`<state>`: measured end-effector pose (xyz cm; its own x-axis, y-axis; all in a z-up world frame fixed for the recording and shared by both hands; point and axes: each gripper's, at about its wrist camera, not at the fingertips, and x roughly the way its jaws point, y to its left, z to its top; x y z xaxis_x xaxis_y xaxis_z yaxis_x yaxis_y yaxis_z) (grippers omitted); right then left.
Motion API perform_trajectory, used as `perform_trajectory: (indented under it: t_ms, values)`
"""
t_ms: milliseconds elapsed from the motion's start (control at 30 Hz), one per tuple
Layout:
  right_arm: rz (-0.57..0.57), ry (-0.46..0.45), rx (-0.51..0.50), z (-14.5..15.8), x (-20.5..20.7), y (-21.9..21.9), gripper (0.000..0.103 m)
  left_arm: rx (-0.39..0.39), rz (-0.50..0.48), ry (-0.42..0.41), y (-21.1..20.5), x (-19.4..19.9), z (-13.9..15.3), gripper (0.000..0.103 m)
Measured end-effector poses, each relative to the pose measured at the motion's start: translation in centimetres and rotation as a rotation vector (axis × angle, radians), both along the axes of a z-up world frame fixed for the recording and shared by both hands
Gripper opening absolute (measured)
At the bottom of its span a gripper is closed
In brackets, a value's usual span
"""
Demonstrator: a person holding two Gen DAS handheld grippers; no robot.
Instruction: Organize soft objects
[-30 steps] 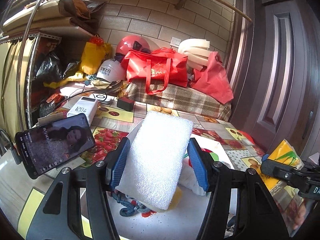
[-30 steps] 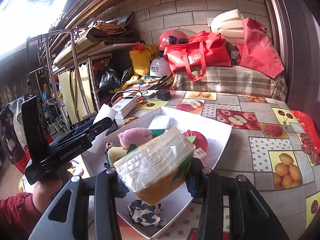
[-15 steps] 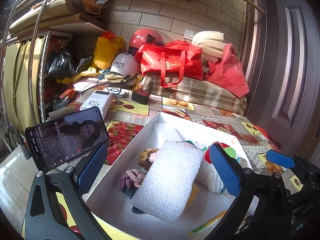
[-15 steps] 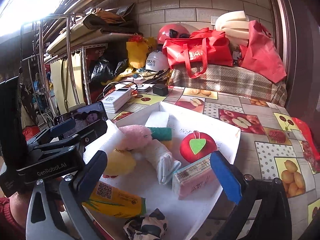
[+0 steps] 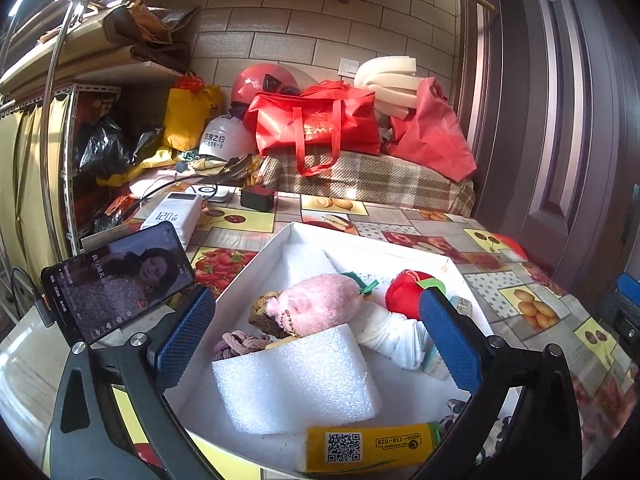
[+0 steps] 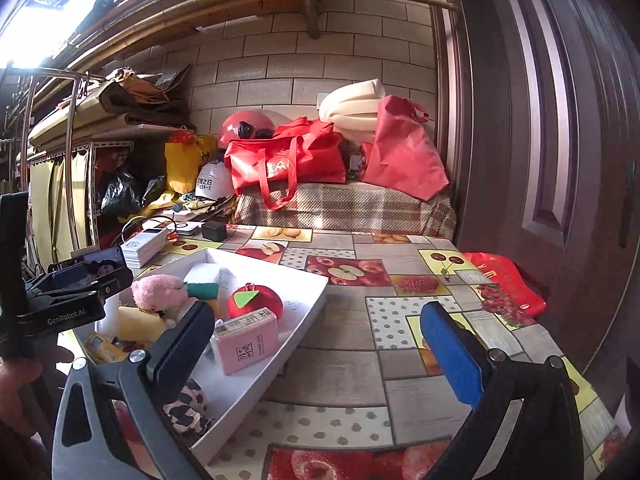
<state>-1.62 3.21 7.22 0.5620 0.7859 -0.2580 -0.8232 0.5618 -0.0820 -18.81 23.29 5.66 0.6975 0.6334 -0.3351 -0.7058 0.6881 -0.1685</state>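
Left gripper (image 5: pixel 316 338) hangs level over the near end of the white tray (image 5: pixel 256 258), jaws wide apart, nothing between the blue pads. Directly below and ahead of it, a white foam block (image 5: pixel 296 380) lies flat inside the tray. A yellow tissue pack (image 5: pixel 372 446) rests against the tray's near edge, just in front of the foam.

Right gripper (image 6: pixel 316 338) sits off the tray's right side, above the fruit-print tablecloth (image 6: pixel 400 280), jaws also spread and empty. Its left finger overlaps the tray's long rim in view. The person's left hand (image 6: pixel 16 376) shows at the frame edge, gripping the other tool's handle.

Mid tray: pink tissue pack (image 6: pixel 245 340) lies near the right rim; a leopard-print cloth (image 6: pixel 186 404) is bunched at the near corner. A rolled white cloth (image 5: pixel 390 334) touches the foam's far right corner. A mauve knitted piece (image 5: pixel 240 342) and a brown braided piece (image 5: pixel 264 314) sit beside the foam's far left.

Farther in: pink plush (image 5: pixel 316 306) with green tip, then a red plush apple (image 5: pixel 404 294) to its right, a second white foam piece (image 5: pixel 306 260) at the far end.

Outside the tray, left: a phone (image 5: pixel 118 280) propped on a stand, a white power bank (image 5: pixel 172 214) beyond it.
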Motion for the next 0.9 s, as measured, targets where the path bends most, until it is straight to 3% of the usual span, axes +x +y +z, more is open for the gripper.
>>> perform_trajectory:
  t_ms: [200,400,467,600,900]
  values:
    - [-0.118,0.110,0.013,-1.6,2.8,-5.6,0.103,0.005,-0.068,0.113,-3.5,2.0,-0.1,0.103]
    - [-0.168,0.162,0.064,-2.0,3.2,-9.7,0.103,0.106,0.099,0.242,-9.2,2.6,1.4,0.103]
    - [-0.186,0.149,0.074,-1.8,3.1,-10.3,0.103,0.137,0.099,0.264,-11.0,2.6,1.8,0.103]
    - [-0.199,0.157,0.084,-2.1,3.0,-11.3,0.103,0.085,0.025,0.276,-12.4,2.4,2.4,0.103]
    - [-0.190,0.144,0.099,-2.0,2.8,-11.6,0.103,0.003,0.105,0.324,-11.7,2.0,3.7,0.103]
